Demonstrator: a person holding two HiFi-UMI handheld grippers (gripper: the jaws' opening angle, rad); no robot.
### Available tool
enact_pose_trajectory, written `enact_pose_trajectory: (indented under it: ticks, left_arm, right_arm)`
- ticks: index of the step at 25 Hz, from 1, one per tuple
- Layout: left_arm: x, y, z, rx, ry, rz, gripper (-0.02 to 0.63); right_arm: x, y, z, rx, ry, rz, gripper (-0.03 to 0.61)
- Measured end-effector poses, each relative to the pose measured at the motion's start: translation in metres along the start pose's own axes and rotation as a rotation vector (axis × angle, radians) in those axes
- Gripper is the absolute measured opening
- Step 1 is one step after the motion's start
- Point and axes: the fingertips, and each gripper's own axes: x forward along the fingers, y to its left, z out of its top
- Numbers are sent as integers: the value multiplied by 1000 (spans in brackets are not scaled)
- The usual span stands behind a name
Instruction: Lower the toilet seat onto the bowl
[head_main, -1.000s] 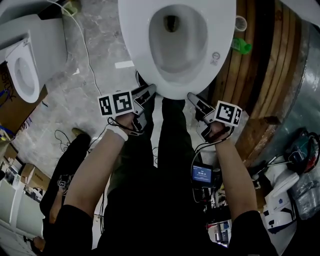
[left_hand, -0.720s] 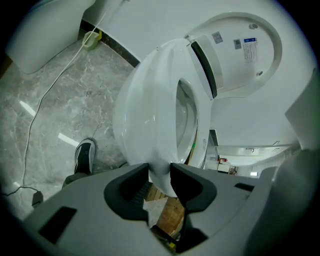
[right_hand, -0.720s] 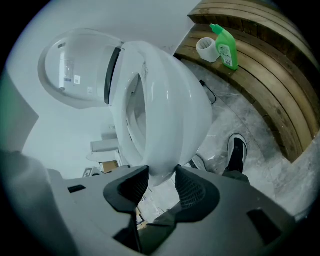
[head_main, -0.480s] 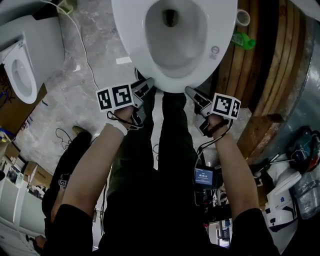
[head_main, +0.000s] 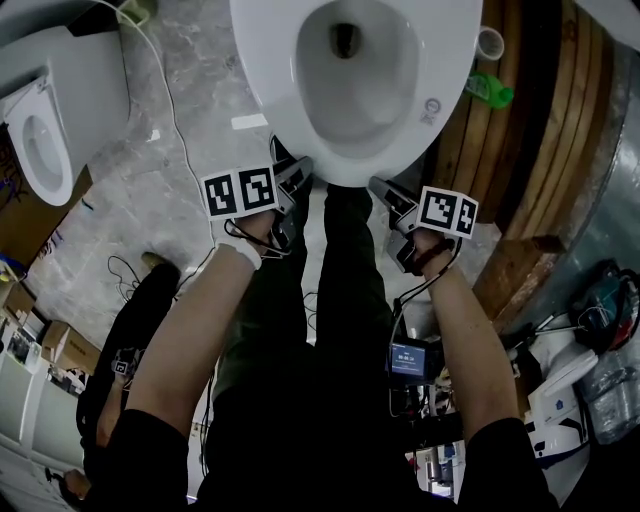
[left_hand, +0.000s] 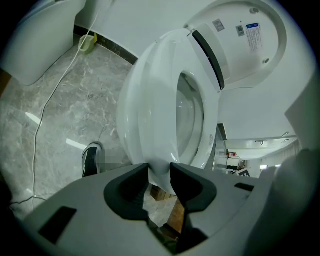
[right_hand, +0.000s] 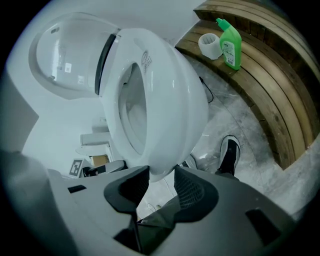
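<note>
Two grips on: L gripper (head_main: 298, 175) & R gripper (head_main: 380, 187) clamp the toilet seat (head_main: 445, 70) front rim, which I reckon is nearly on the bowl (head_main: 352, 120); settle + release left.

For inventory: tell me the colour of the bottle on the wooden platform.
The bottle is green with a pale label; the right gripper view shows it best.

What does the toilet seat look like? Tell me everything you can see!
The toilet seat is a white, shiny, plastic-looking oval ring with a big hole and a small round mark near one side. Its front edge is pinched by the left tongs and the right tongs, side by side. Behind it the lid stands open. It lies low over the bowl; whether it rests on it yet, I cannot tell.
</note>
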Motion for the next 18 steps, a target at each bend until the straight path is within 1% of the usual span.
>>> enact_pose_trajectory:
  ticks: [4, 9, 14, 16, 18]
  left_arm:
    - [2, 0, 0, 9, 9, 3, 143]
    - [0, -4, -4, 49, 39, -3, 143]
    - [-9, -13, -11, 104, 69, 3, 143]
    - [-21, -17, -14, 118, 77, 14, 143]
    - [-33, -30, -8, 133, 57, 3, 143]
  right_arm:
    - [3, -2, 0, -6, 15, -21, 175]
    - [4, -2, -1, -15, 23, -23, 175]
    - [-6, 3, -5, -101, 50, -100, 175]
    - [-12, 14, -12, -118, 70, -111, 175]
    - [-21, 29, -9, -148, 66, -115, 175]
